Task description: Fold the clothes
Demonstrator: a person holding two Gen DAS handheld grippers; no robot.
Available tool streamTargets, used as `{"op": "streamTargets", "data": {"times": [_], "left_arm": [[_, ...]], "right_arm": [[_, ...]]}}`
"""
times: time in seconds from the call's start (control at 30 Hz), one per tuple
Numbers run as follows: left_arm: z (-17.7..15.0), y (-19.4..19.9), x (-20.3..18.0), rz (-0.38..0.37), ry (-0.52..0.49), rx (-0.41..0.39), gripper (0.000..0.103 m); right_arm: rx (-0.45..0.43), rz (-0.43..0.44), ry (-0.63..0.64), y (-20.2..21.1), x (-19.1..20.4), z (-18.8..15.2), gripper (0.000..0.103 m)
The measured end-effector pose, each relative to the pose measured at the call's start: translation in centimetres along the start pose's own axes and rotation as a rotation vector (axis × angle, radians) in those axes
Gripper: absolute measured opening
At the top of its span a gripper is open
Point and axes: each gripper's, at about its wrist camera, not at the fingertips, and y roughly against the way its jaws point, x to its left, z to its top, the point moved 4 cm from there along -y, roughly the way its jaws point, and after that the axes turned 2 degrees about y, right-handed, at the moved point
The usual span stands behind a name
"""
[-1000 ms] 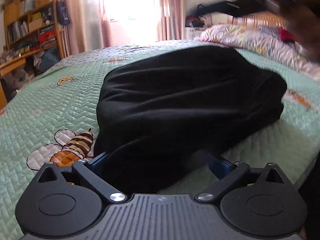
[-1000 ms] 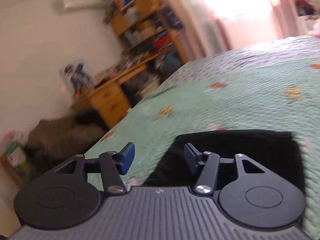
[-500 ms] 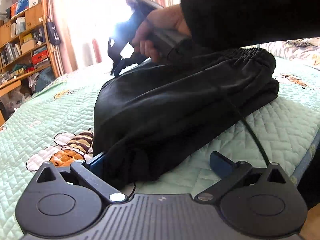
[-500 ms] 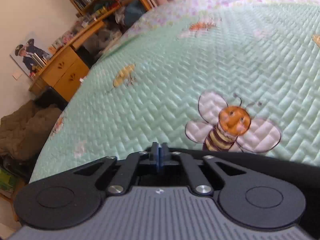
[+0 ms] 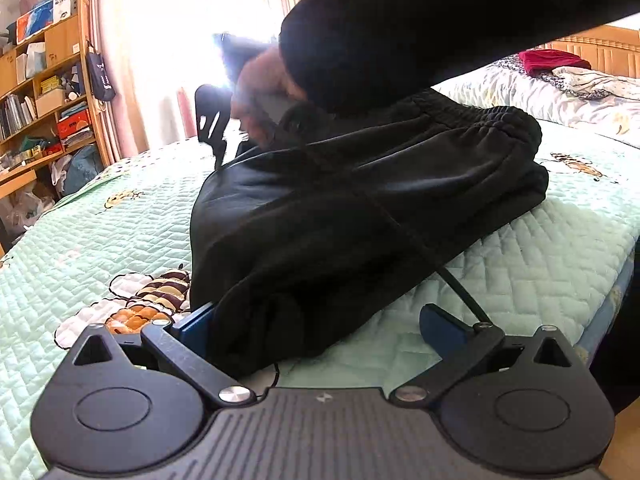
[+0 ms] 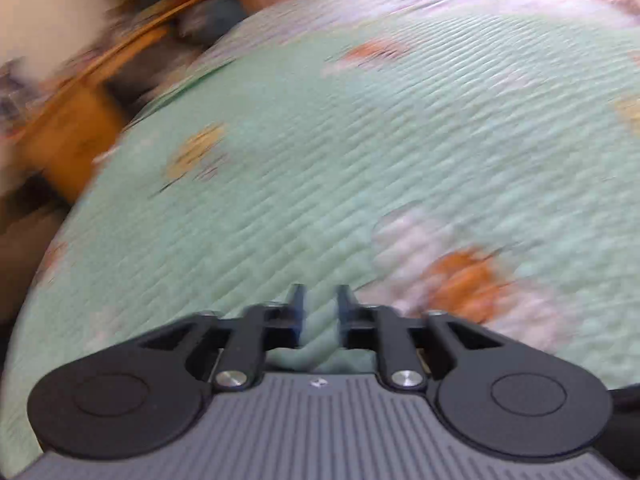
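We rest the wide-open left gripper (image 5: 320, 324) against the folded black trousers (image 5: 360, 208) to steady them, while the blurred right gripper (image 6: 319, 300), seemingly empty, stands slightly parted.

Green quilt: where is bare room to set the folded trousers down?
The green quilt lies bare left of the black trousers, between the bee print and the bookshelf, and in a narrower strip along the near right edge. The far right is crowded with heaped bedding.
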Motion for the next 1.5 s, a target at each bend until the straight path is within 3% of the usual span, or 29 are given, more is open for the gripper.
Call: {"op": "streamTargets", "data": {"times": [0.03,0.07,0.1,0.17,0.2,0.3,0.43,0.57,0.6,0.67,0.77,0.87,1.03,1.3,1.37,1.43,1.5], "left_arm": [[0.0,0.0,0.0,-0.002,-0.003,0.002,0.102],[0.1,0.0,0.1,-0.003,-0.001,0.006,0.102],[0.1,0.0,0.1,-0.004,0.004,0.011,0.102],[-0.2,0.2,-0.5,-0.003,0.012,0.015,0.102],[-0.3,0.2,-0.5,-0.001,0.012,0.016,0.102],[-0.5,0.5,-0.5,0.004,0.027,0.023,0.102],[0.0,1.8,-0.2,0.033,0.049,0.008,0.102],[2.8,3.8,0.0,0.041,0.113,-0.097,0.102],[3.8,4.2,-0.1,0.027,0.116,-0.129,0.102],[5.8,3.8,-0.9,-0.023,0.076,-0.158,0.102],[7.0,0.8,-1.5,-0.097,0.069,-0.107,0.102],[5.1,-2.8,-1.7,-0.122,0.111,0.037,0.102],[2.7,-2.6,-4.6,-0.044,-0.098,0.037,0.102],[2.1,-2.5,-4.9,-0.034,-0.142,0.069,0.102],[2.4,-2.1,-4.9,-0.051,-0.129,0.07,0.102],[3.1,-1.6,-4.8,-0.076,-0.096,0.065,0.102],[4.1,-1.2,-4.3,-0.107,-0.049,0.055,0.102]], "right_arm": [[-0.001,0.085,0.014,1.6,0.5,-0.6,0.025],[0.004,0.169,0.035,3.6,1.0,-1.7,0.034],[0.014,0.241,0.059,5.8,1.4,-3.4,0.049],[0.061,0.348,0.127,9.6,1.9,-8.4,0.071],[0.107,0.382,0.174,11.0,2.1,-11.4,0.073],[0.096,0.269,0.503,14.7,1.4,-20.0,0.073],[-0.017,0.084,0.663,19.4,-1.8,-23.8,0.073],[-0.191,0.051,0.591,23.7,-3.1,-22.3,0.075],[-0.251,0.046,0.582,24.4,-3.2,-21.8,0.084],[-0.299,-0.024,0.583,24.6,-3.9,-21.5,0.092],[-0.331,-0.075,0.547,25.5,-5.8,-21.6,0.092],[-0.362,-0.125,0.511,26.4,-7.6,-21.7,0.096],[-0.414,-0.209,0.45,28.0,-10.6,-21.9,0.096],[-0.253,-0.197,0.564,18.8,-8.8,-15.3,0.095],[-0.21,-0.164,0.585,16.8,-9.5,-14.2,0.087],[-0.223,-0.08,0.561,17.3,-12.1,-14.5,0.077],[-0.233,-0.088,0.566,18.4,-12.2,-14.8,0.068]]}}
